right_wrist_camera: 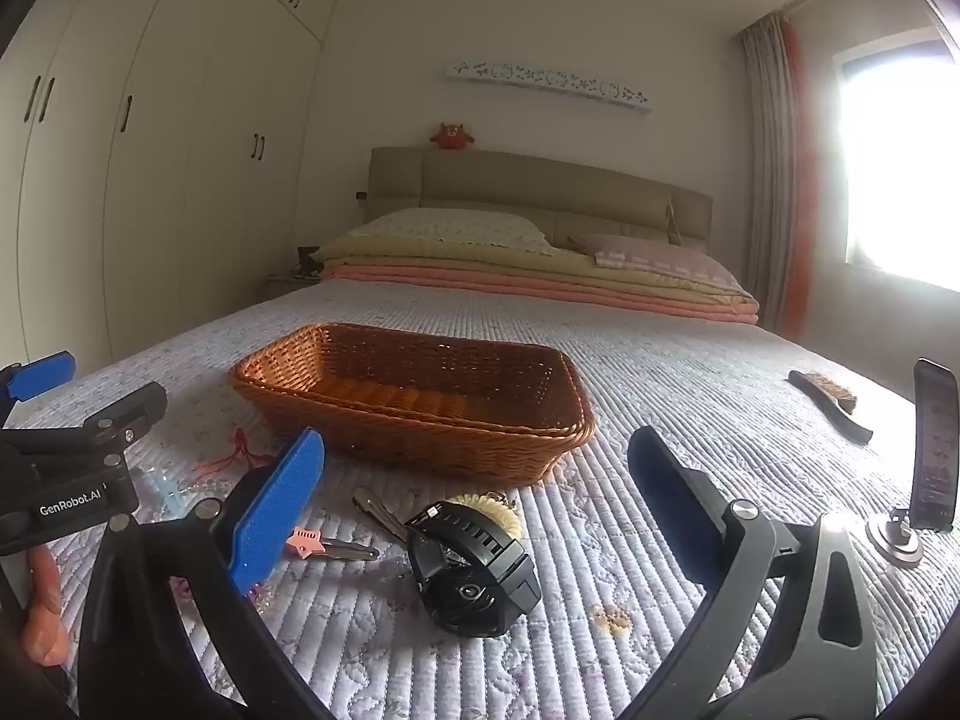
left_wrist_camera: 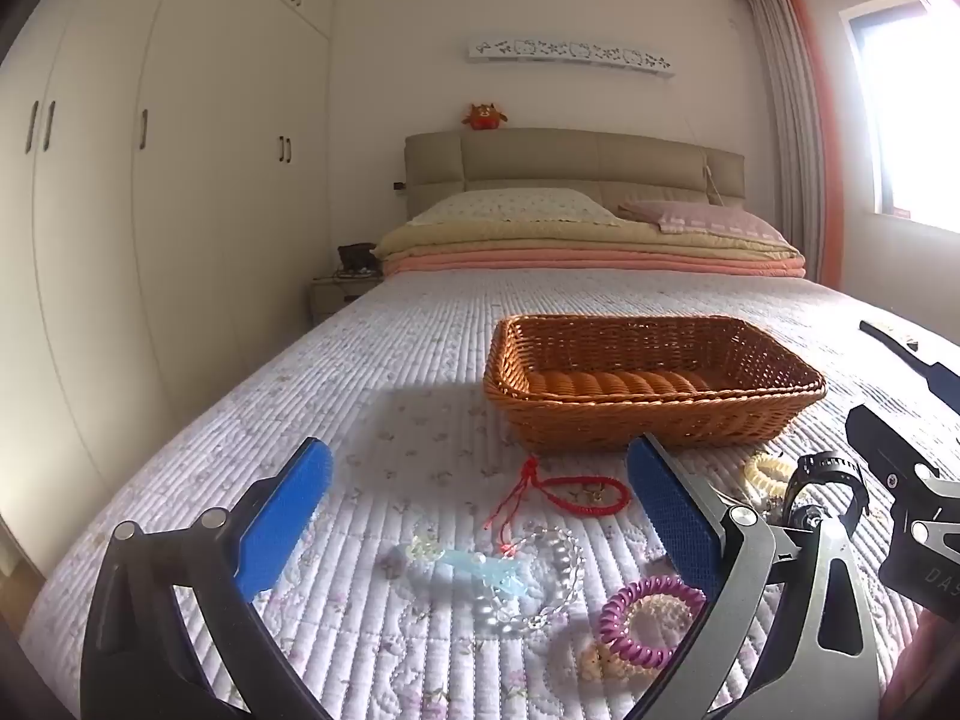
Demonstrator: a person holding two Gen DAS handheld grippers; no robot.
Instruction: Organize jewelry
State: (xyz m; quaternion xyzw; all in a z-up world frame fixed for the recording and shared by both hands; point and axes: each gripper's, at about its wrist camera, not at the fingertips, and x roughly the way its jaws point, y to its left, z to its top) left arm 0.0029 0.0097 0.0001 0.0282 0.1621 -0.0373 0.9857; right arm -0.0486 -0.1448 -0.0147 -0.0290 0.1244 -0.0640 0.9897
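Note:
An empty brown wicker basket (left_wrist_camera: 654, 420) (right_wrist_camera: 420, 438) stands on the quilted bed. In front of it lie a red cord bracelet (left_wrist_camera: 576, 492), a clear bead bracelet with a light blue charm (left_wrist_camera: 510, 576), a purple coil hair tie (left_wrist_camera: 651, 612), a cream bead bracelet (left_wrist_camera: 768, 471) (right_wrist_camera: 492, 507), a black watch (right_wrist_camera: 471, 570) (left_wrist_camera: 831, 477) and keys (right_wrist_camera: 336, 546). My left gripper (left_wrist_camera: 480, 510) is open over the red and clear bracelets. My right gripper (right_wrist_camera: 474, 510) is open over the watch.
A phone on a stand (right_wrist_camera: 933, 450) and a brush (right_wrist_camera: 831, 402) are on the bed at the right. Pillows and folded blankets (left_wrist_camera: 588, 240) lie at the headboard. A white wardrobe (left_wrist_camera: 150, 210) fills the left wall.

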